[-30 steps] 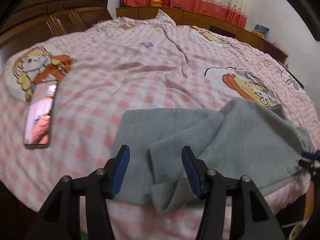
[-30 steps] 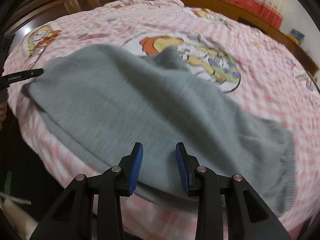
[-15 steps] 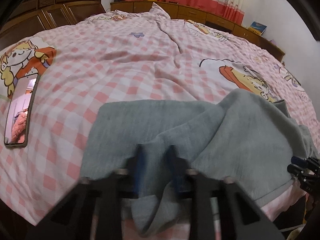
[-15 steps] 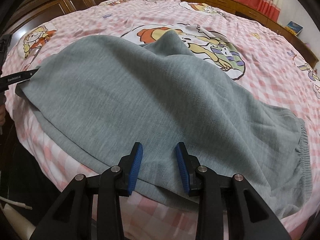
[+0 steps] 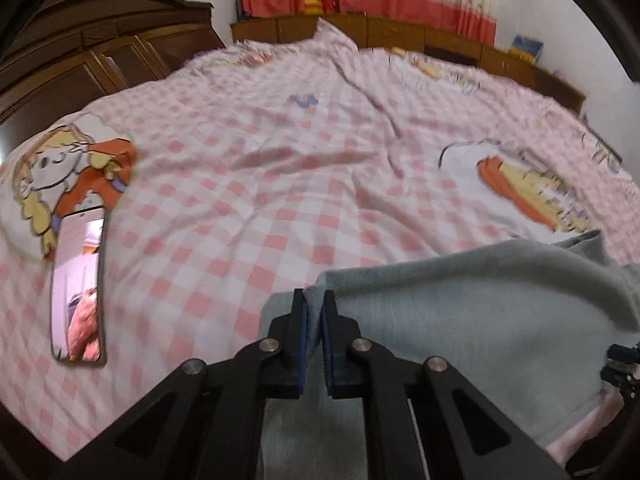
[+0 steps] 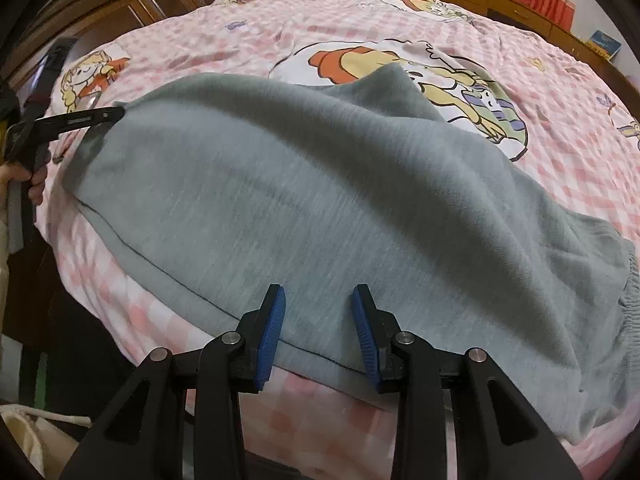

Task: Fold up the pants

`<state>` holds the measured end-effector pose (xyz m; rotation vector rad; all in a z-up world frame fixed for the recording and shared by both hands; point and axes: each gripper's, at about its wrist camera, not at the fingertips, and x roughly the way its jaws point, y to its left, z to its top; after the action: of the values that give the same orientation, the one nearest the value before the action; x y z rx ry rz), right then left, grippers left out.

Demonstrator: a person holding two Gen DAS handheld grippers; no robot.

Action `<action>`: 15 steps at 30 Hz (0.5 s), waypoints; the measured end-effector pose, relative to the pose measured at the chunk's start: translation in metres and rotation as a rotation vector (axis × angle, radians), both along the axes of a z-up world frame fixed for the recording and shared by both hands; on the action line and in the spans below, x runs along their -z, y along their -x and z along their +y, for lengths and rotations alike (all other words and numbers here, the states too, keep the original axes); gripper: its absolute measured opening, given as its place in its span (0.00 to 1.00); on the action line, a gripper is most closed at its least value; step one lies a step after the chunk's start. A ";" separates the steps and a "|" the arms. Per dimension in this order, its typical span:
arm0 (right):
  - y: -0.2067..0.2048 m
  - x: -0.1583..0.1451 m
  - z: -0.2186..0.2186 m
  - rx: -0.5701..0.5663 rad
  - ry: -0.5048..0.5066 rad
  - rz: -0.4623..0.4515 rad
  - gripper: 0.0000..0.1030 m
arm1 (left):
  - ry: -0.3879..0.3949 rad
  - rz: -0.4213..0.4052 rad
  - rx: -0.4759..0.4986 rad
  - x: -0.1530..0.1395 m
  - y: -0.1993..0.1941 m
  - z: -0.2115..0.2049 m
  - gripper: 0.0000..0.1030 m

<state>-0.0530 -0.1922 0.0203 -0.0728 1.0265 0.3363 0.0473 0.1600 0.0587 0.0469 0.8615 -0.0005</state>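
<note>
Your left gripper (image 5: 314,300) is pinched tight on a fold of the grey sweatpants (image 6: 320,200), with the blue pads (image 5: 303,322) nearly touching and the fabric bunched between them at lower centre of the left wrist view. The pants spread off to the lower right of that frame, over the near edge of the pink checked bedsheet (image 5: 260,168). In the right wrist view they fill the middle of the picture, lying across the sheet with the elastic waistband (image 6: 624,292) at the far right. Your right gripper (image 6: 318,312) sits at the bottom centre with its jaws moderately apart, holding nothing, over the near seam. There's a phone (image 5: 78,284) lying on the sheet at the left of the left view, and a wooden wardrobe (image 5: 92,64) in the upper left.
</note>
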 end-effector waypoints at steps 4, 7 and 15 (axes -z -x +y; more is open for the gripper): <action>0.000 0.000 -0.002 -0.004 -0.008 0.006 0.35 | -0.064 0.030 0.000 0.019 -0.014 -0.005 0.17; 0.000 0.000 -0.002 -0.003 -0.008 0.006 0.35 | -0.096 0.008 -0.049 0.017 -0.010 -0.001 0.42; 0.017 -0.013 0.019 -0.121 -0.010 -0.018 0.35 | -0.016 -0.003 -0.073 -0.002 0.039 0.010 0.49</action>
<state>-0.0697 -0.1735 0.0336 -0.1292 1.0049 0.4502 0.0088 0.1702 0.0609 0.0300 0.8599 0.0752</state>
